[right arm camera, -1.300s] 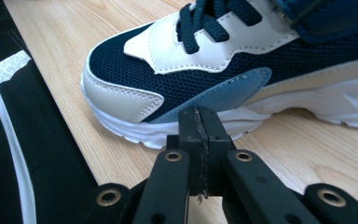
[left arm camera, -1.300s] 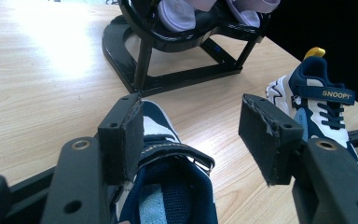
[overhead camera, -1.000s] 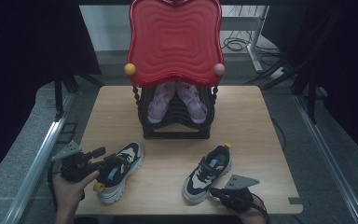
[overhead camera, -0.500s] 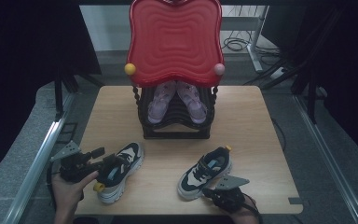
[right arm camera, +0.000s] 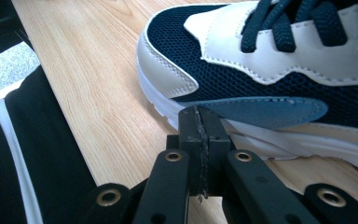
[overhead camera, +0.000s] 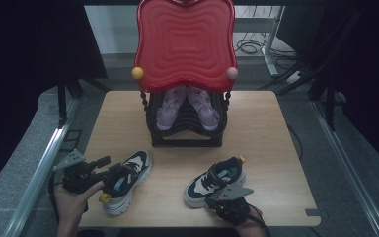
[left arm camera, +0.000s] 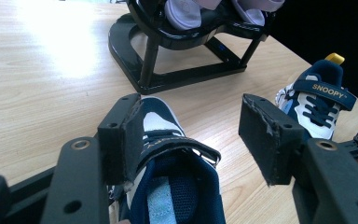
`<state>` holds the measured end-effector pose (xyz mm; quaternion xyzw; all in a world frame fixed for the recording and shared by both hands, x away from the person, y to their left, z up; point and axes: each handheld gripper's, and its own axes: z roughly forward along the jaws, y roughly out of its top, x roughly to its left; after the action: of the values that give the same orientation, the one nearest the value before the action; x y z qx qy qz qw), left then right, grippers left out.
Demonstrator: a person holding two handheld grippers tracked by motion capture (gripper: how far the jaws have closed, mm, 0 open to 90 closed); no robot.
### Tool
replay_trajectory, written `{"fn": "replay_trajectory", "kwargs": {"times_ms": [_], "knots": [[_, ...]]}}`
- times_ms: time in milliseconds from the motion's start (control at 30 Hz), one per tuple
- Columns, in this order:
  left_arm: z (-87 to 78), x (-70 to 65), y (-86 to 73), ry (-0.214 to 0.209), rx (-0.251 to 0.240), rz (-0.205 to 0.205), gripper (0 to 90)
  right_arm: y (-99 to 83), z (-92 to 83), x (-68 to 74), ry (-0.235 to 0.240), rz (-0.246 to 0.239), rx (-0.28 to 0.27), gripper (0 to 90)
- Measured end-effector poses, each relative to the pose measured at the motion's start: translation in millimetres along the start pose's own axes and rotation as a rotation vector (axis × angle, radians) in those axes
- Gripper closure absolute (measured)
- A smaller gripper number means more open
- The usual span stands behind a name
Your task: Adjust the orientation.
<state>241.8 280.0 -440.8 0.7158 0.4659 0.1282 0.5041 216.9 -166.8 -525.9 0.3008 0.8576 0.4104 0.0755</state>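
A: While the left gripper (overhead camera: 109, 165) sat wide open around its sneaker (overhead camera: 126, 180) at 7 o'clock, what changed?

B: Right gripper (overhead camera: 220, 194), jaws shut and empty, nudged the Snoopy sneaker (overhead camera: 216, 180) from 5 o'clock leftward, toward pairing before the shoe rack (overhead camera: 185, 133).

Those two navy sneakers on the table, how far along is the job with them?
Done: purple shoes sit on the black rack. In hand: the left tool stands open around the left sneaker; the right tool, shut, pushes the right sneaker by its side. Left: neither sneaker is racked.
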Motion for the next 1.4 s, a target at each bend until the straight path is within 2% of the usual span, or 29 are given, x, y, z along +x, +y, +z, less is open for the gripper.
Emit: {"fn": "replay_trajectory", "kwargs": {"times_ms": [367, 867, 1300, 1400], "knots": [[-0.7, 1.3, -0.8, 0.003, 0.002, -0.002, 40.4, 13.3, 16.0, 10.0, -0.001, 0.012, -0.004, 88.7], [-0.1, 1.2, -0.9, -0.001, 0.008, 0.004, 40.4, 29.9, 42.5, 14.6, -0.045, 0.040, -0.037, 88.8], [-0.2, 0.4, -1.0, 0.001, 0.009, 0.007, 40.3, 31.8, 49.6, 16.1, -0.066, 0.051, -0.064, 88.9], [-0.8, 0.7, -1.0, 0.003, 0.008, 0.007, 40.3, 32.5, 46.1, 18.6, -0.045, 0.051, -0.074, 88.8]]}}
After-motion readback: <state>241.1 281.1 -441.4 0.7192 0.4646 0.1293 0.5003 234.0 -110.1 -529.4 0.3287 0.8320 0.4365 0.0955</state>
